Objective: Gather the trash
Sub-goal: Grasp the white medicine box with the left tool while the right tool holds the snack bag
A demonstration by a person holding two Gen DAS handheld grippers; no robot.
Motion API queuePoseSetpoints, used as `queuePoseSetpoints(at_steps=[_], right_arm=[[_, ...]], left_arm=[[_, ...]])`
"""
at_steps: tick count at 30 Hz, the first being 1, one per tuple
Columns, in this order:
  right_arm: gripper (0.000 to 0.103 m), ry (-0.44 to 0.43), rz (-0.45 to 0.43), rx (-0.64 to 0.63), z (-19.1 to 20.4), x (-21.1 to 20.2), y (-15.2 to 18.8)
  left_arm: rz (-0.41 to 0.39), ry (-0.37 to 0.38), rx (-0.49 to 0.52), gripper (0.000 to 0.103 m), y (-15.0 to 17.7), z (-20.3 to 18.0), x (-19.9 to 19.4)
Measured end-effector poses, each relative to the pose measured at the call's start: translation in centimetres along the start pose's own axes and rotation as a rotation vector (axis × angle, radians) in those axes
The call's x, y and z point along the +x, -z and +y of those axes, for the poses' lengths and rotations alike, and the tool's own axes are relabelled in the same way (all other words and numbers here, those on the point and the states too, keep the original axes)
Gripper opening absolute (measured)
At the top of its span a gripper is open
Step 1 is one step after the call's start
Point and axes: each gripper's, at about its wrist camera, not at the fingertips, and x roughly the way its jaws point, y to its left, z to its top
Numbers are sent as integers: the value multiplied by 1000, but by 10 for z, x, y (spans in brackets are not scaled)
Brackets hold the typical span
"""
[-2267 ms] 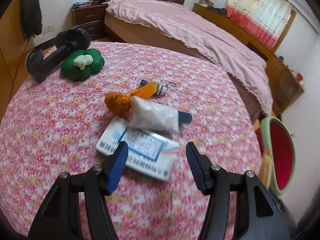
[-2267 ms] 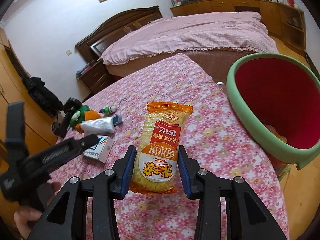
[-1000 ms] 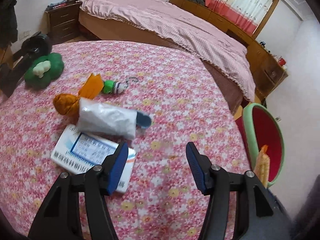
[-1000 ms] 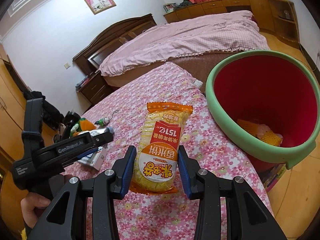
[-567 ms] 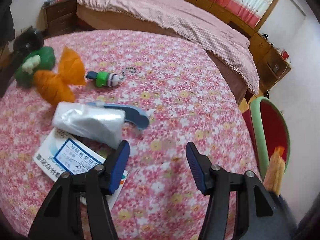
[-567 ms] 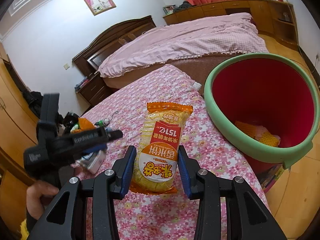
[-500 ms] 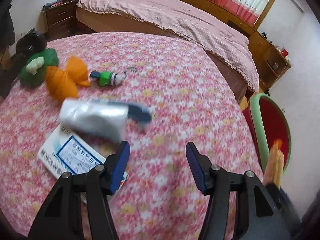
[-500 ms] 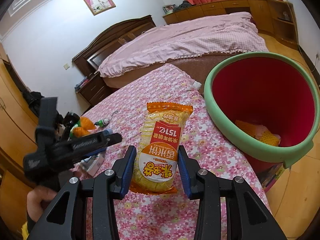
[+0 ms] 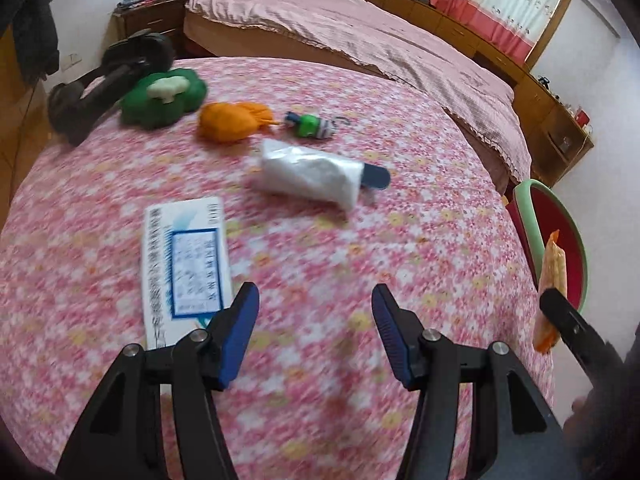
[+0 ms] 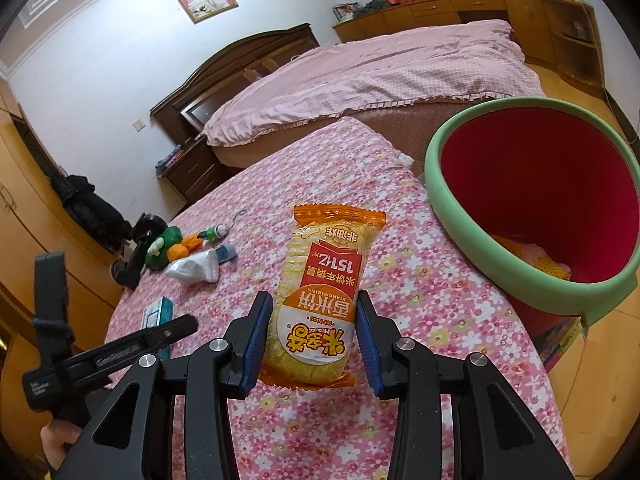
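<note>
Glossy plastic snack wrapper (image 10: 320, 300) — matt cloth tablecloth (image 9: 400, 240).

Blurred table and half-hidden trash

The left wrist view smears the print on the white box (image 9: 186, 264) past reading. The snack packet (image 9: 551, 276) and green bin (image 9: 560, 240) are partly hidden there; trash inside the bin (image 10: 548, 266) is too small to identify.

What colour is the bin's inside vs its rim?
Bin: red inside, pale green rim. Clearest in the right wrist view.
</note>
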Motion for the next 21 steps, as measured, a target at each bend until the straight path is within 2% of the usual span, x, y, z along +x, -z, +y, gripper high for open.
queuePoseSetpoints(at_steps=[6, 11, 16, 21], right_arm=[[42, -1, 0, -6, 2, -1, 1], [42, 2, 8, -2, 1, 2, 2], [42, 3, 14, 0, 0, 3, 3], [42, 8, 11, 3, -1, 2, 2]], left_arm=[[-46, -25, -3, 60, 5, 16, -24], [-91, -99, 48, 60, 2, 22, -34], [-70, -181, 54, 60, -4, 37, -24], [-43, -213, 37, 60, -4, 48, -12]])
